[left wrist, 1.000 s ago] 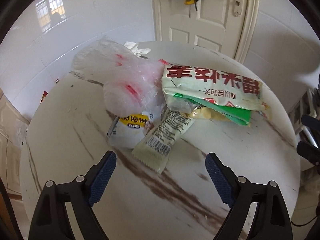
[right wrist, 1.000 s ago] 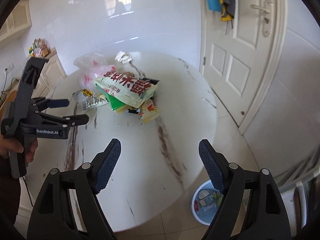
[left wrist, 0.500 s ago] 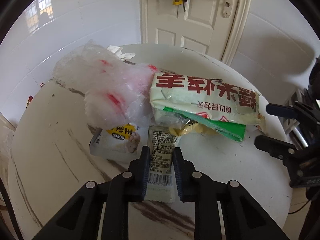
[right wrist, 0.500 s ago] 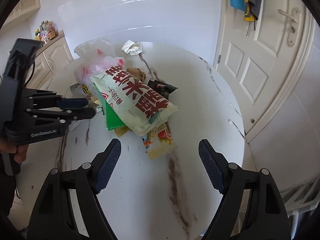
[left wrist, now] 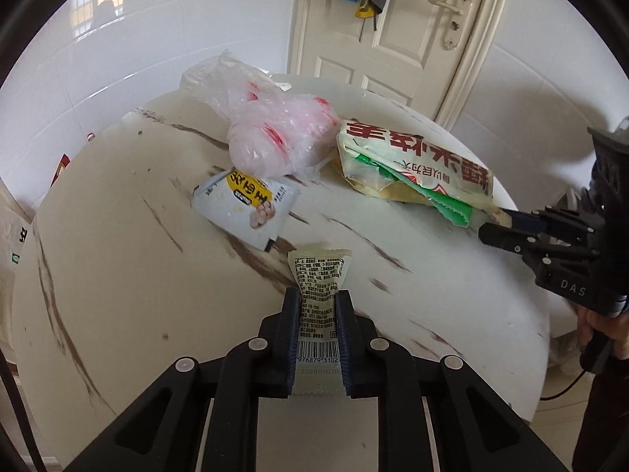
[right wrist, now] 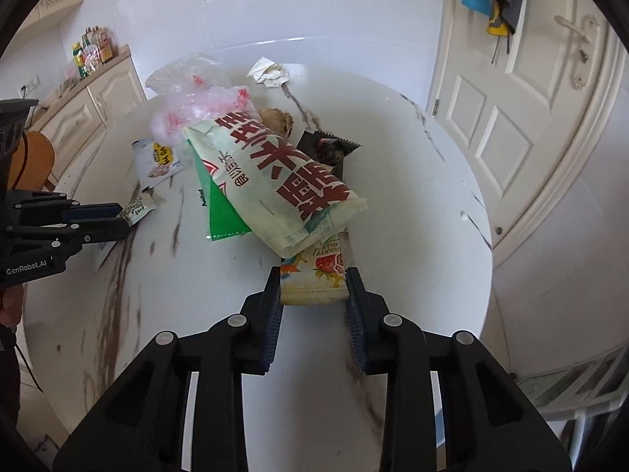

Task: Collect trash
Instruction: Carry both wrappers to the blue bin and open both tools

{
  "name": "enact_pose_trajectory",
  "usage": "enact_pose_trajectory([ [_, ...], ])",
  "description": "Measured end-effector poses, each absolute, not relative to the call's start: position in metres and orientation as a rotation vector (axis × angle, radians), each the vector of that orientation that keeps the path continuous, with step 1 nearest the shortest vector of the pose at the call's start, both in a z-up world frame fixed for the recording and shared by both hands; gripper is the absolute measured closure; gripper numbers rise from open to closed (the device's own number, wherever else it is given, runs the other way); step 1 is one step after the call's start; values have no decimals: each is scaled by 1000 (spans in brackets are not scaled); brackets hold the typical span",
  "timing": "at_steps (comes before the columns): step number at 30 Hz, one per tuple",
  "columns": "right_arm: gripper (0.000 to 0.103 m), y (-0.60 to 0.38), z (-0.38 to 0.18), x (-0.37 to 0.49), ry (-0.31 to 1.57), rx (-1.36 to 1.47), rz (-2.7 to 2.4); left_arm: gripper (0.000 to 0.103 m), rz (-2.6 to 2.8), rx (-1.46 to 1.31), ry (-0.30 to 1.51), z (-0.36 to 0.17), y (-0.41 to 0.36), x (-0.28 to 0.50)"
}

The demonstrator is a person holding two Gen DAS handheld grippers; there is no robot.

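Trash lies heaped on a round marble table [right wrist: 412, 196]. My left gripper [left wrist: 317, 295] is shut on a pale green snack wrapper [left wrist: 319, 271] with a barcode, held just off the pile; the same gripper [right wrist: 122, 220] enters the right wrist view from the left. My right gripper [right wrist: 313, 275] is closing, and its pads touch both edges of a strawberry-print packet [right wrist: 318, 259]. The packet's far end is hidden under a big pale bag with red characters [right wrist: 275, 181]. In the left wrist view the right gripper [left wrist: 491, 222] is at that bag's [left wrist: 416, 157] corner.
A pink-white plastic bag [left wrist: 275, 137], a white and yellow pouch [left wrist: 247, 204], a green wrapper [right wrist: 220, 212], a black wrapper [right wrist: 330, 149] and crumpled paper [right wrist: 269, 72] also lie on the table. A white door [right wrist: 530, 98] stands behind, cabinets [right wrist: 78, 110] at the left.
My left gripper shut on the green wrapper and drew it back from the pile. My right gripper came in toward the heap and narrowed its jaws around the strawberry packet.
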State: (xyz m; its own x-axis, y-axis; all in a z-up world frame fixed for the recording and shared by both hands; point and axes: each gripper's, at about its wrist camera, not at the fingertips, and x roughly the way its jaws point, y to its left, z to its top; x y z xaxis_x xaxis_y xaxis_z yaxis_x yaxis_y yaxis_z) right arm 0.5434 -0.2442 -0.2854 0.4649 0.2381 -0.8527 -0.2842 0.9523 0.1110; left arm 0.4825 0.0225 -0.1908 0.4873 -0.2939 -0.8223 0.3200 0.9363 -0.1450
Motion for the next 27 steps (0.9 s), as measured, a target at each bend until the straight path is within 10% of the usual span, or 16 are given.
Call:
enact_pose_trajectory([
  [27,78,-291,-243,440,920,163,311,89,-548,18,908,-145,-62,419],
])
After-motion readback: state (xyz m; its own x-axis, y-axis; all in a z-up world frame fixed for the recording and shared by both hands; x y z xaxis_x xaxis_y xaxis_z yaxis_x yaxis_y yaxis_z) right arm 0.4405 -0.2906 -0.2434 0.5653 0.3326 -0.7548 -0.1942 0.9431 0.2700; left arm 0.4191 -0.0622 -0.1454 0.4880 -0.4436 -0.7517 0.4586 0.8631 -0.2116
